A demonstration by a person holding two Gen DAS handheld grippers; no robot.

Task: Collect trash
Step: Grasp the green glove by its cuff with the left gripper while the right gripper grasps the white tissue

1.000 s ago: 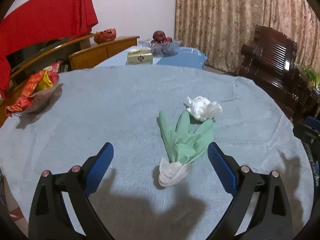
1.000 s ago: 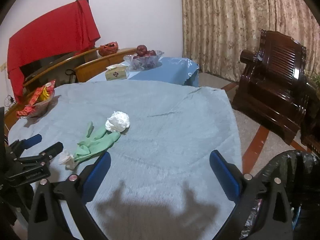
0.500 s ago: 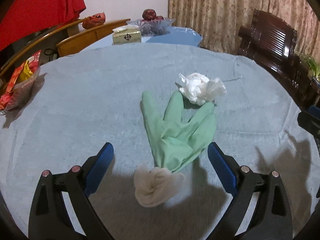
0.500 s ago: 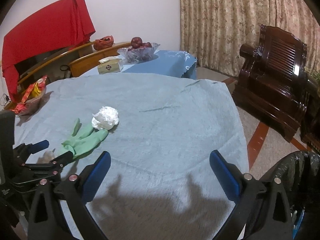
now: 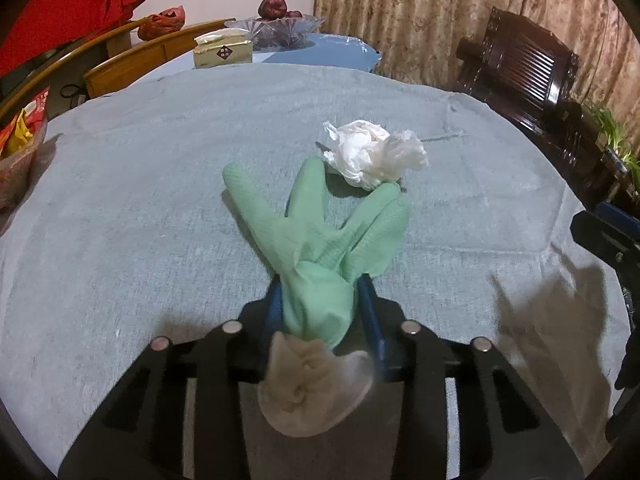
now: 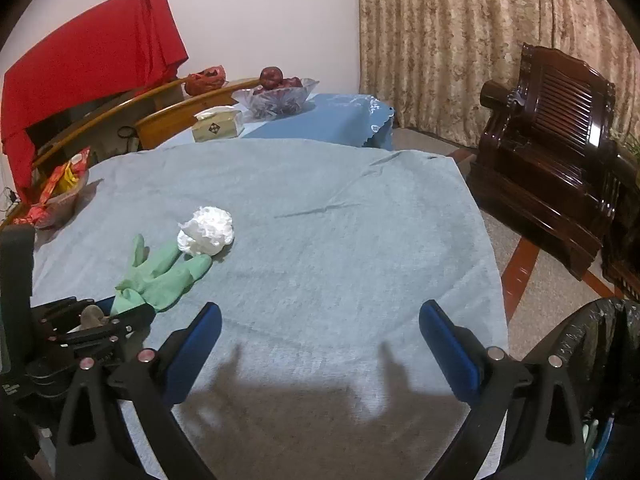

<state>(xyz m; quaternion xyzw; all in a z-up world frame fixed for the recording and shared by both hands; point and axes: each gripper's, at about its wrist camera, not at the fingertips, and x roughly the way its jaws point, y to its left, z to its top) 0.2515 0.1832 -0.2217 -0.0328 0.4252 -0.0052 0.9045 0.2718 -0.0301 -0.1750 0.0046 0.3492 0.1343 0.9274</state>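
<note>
Only my right camera shows the black trash bag off the table's right edge. My right gripper hangs wide apart, holding nothing. My left gripper is clamped on the green glove's wrist near the table's near edge; beyond its fingertips lies the crumpled tissue. The tissue box's label is unreadable.
</note>
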